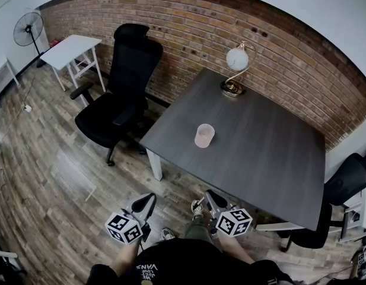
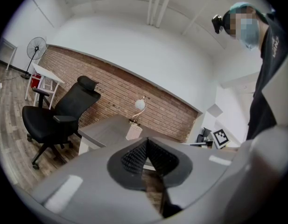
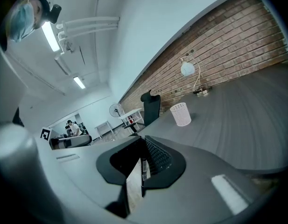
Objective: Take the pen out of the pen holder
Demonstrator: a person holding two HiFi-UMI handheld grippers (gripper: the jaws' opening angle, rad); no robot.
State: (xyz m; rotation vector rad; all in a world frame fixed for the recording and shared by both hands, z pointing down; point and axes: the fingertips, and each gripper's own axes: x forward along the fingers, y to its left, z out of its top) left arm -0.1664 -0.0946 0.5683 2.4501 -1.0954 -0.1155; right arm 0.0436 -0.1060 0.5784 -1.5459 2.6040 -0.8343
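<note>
The pale mesh pen holder (image 1: 204,135) stands upright near the left front edge of the dark table (image 1: 266,159); no pen shows in it. It appears small and far off in the left gripper view (image 2: 134,131) and the right gripper view (image 3: 181,114). Both grippers hang low by the person's body, short of the table. My left gripper (image 1: 145,206) (image 2: 146,141) is shut with nothing in it. My right gripper (image 1: 211,200) (image 3: 144,141) is shut, and a thin pen barrel with print (image 3: 142,169) lies lengthwise between its jaws.
A globe desk lamp (image 1: 235,70) stands at the table's far edge by the brick wall. A black office chair (image 1: 120,94) sits left of the table and another (image 1: 343,189) at its right end. A white side table (image 1: 70,49) and a fan (image 1: 27,29) are far left.
</note>
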